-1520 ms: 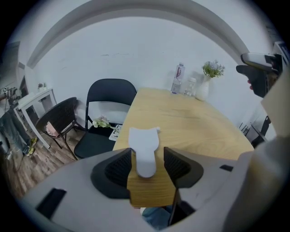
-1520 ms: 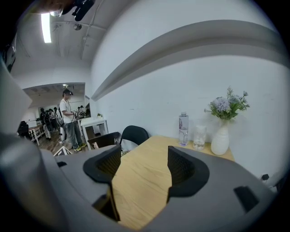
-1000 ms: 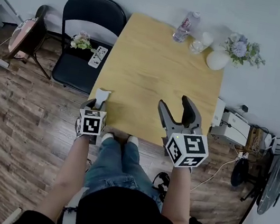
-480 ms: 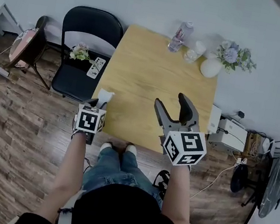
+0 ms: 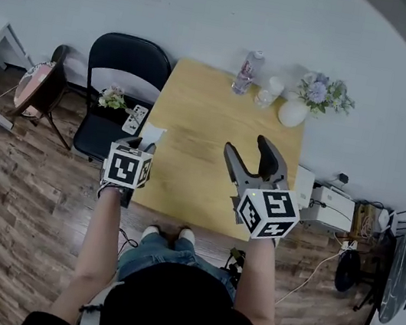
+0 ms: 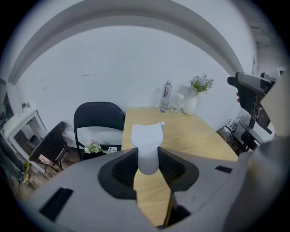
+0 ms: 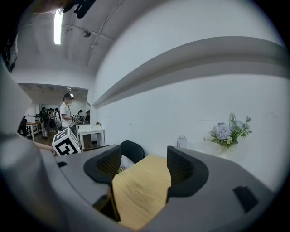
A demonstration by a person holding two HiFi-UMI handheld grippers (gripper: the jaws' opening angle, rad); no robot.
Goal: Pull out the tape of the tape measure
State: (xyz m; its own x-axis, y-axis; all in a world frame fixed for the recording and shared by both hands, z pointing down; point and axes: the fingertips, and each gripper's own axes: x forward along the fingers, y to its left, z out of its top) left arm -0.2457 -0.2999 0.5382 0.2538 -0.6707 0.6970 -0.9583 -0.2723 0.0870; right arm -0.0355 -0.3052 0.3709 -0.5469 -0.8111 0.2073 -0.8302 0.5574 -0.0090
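Observation:
A small white thing, apparently the tape measure's case (image 6: 147, 145), sticks up from between my left gripper's (image 6: 147, 159) jaws, which are shut on its lower end. In the head view the left gripper (image 5: 143, 142) hovers over the left near corner of the wooden table (image 5: 206, 189) with the white case (image 5: 151, 133) at its tip. No pulled-out tape shows. My right gripper (image 5: 246, 144) hangs open over the table's near right part. In the right gripper view its jaws (image 7: 144, 165) stand wide apart with only the tabletop (image 7: 140, 190) between them.
A water bottle (image 5: 244, 72), a glass (image 5: 265, 95) and a white vase with flowers (image 5: 293, 112) stand along the table's far edge. A black chair (image 5: 120, 81) with a flower sprig and a remote is to the left. Boxes and cables (image 5: 329, 199) lie to the right.
In the head view both grippers sit a little farther from the table's near edge, and the table looks smaller. The left gripper keeps its hold on the white case; the right stays open.

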